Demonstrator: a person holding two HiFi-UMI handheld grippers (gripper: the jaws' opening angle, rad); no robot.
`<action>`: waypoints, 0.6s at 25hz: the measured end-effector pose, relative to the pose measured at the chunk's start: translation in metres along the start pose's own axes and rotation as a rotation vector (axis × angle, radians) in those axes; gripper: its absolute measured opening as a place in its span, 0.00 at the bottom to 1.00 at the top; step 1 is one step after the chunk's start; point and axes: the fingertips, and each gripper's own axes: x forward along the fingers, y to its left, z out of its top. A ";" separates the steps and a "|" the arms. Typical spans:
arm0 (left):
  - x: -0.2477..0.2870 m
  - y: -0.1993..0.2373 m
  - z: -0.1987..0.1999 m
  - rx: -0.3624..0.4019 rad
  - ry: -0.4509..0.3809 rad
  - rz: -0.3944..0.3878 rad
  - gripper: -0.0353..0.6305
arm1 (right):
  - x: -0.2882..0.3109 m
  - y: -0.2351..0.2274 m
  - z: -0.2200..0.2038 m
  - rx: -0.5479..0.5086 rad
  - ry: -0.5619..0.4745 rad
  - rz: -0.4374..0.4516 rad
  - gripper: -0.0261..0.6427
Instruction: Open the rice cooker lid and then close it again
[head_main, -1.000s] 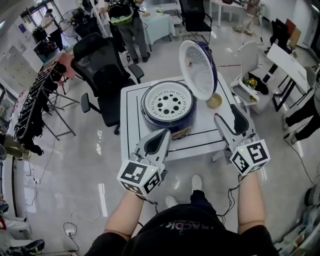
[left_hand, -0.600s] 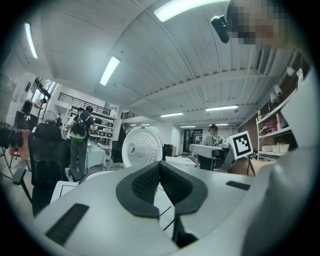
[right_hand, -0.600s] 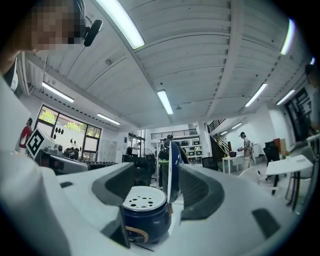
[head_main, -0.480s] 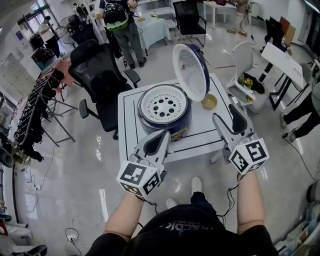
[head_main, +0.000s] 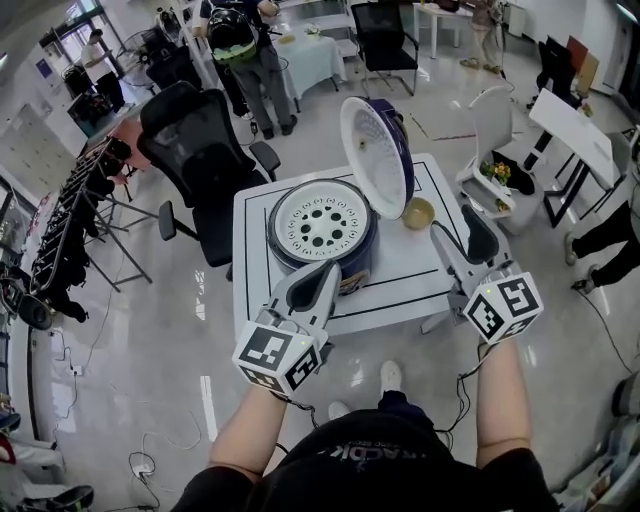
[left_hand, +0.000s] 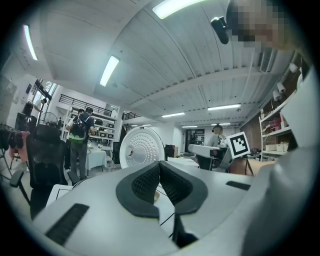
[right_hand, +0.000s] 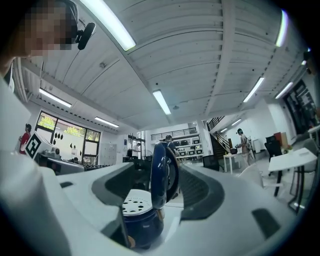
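Rice cooker (head_main: 318, 222) on white table (head_main: 400, 280), ahead of both sets of fingertips and touched by neither; pot opening faces up, showing a white perforated inner plate. Lid (head_main: 373, 150) raised, standing nearly upright on its hinge at the pot's far-right edge; long axis vertical; white inner face turned toward the pot. Left gripper (head_main: 325, 272): fingers (left_hand: 145, 182) pressed together, nothing between them; tips just short of the cooker's front. Right gripper (head_main: 458, 232): fingers (right_hand: 200, 187) spread, nothing held; lid seen edge-on beyond the gap, well apart from the tips.
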 end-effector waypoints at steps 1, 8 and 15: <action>0.004 0.001 0.000 0.001 0.001 0.005 0.06 | 0.004 -0.005 0.000 0.004 -0.001 0.003 0.43; 0.033 0.007 0.004 0.008 -0.003 0.041 0.06 | 0.031 -0.038 -0.002 0.010 0.003 0.026 0.43; 0.064 0.014 0.008 0.011 -0.018 0.082 0.06 | 0.060 -0.067 -0.004 0.012 0.008 0.066 0.43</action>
